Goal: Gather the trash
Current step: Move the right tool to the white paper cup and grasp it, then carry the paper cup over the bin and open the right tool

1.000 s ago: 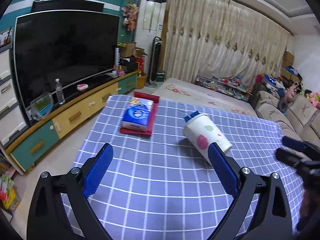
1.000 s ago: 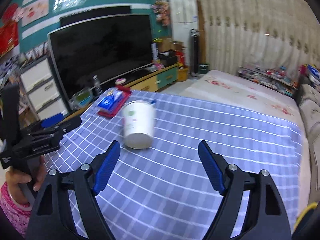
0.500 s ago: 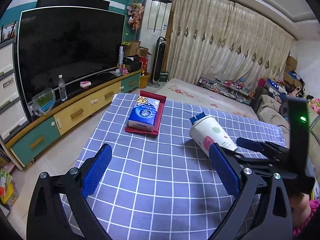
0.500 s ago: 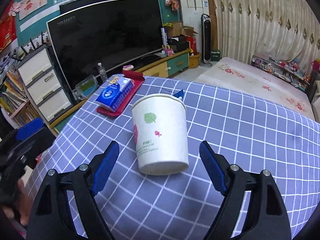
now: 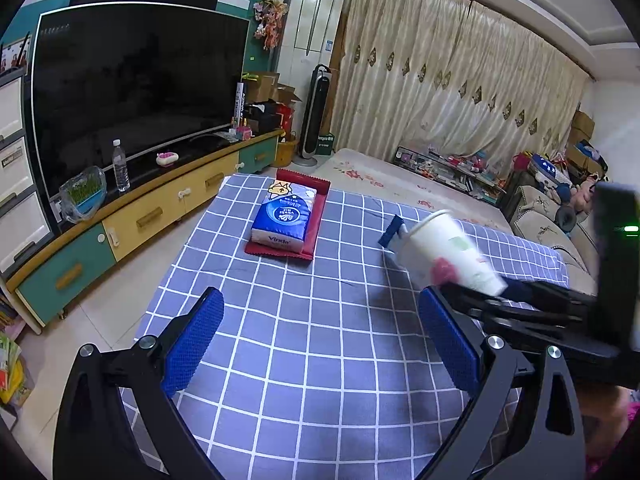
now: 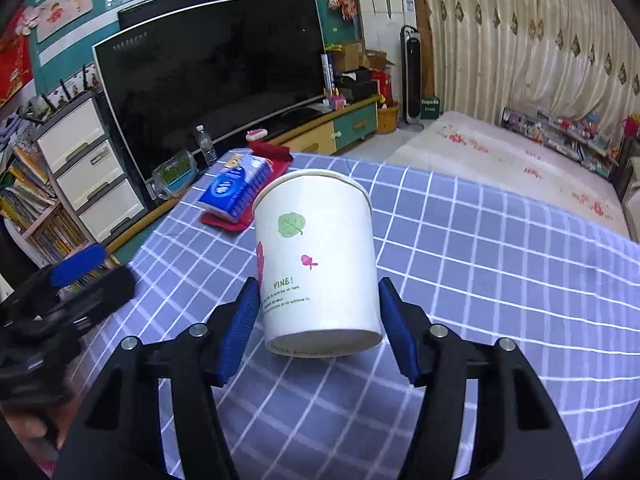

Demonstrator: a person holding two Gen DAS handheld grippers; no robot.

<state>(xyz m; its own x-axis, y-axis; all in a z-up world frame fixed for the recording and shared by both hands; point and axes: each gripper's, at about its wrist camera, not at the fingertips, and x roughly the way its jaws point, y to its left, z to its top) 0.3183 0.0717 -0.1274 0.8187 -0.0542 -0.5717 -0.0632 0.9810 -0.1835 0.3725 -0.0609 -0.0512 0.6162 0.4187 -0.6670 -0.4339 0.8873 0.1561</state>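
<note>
right claw [image 6: 318, 312] has its two blue pads pressed against the lower sides of a white paper cup [image 6: 316, 260], one pad on each flank near the base, so the cup is pinched between them and tipped with its rim pointing away, over the table [image 6: 500, 280]. the cup carries a green leaf, a small pink mark and the word "fine!" printed low on its wall. seen from the left wrist view, that same cup [image 5: 448, 256] is blurred and slanted above the checked cloth, with a blue scrap [image 5: 391, 231] showing just beside its rim; whether the scrap touches the cup i cannot tell. left claw [image 5: 320, 340] hangs over the near part of the table [image 5: 320, 360] with its pads spread wide and nothing between them. farther out on the blue-and-white grid cloth lies a blue tissue pack [image 5: 285, 220] resting on a red wrapper [image 5: 318, 216], well apart from the cup. beyond the table's far edge runs a low tv cabinet [image 5: 160, 208] in yellow and green, with a water bottle [image 5: 120, 165] standing on it in front of a large dark television [image 5: 132, 84].
</note>
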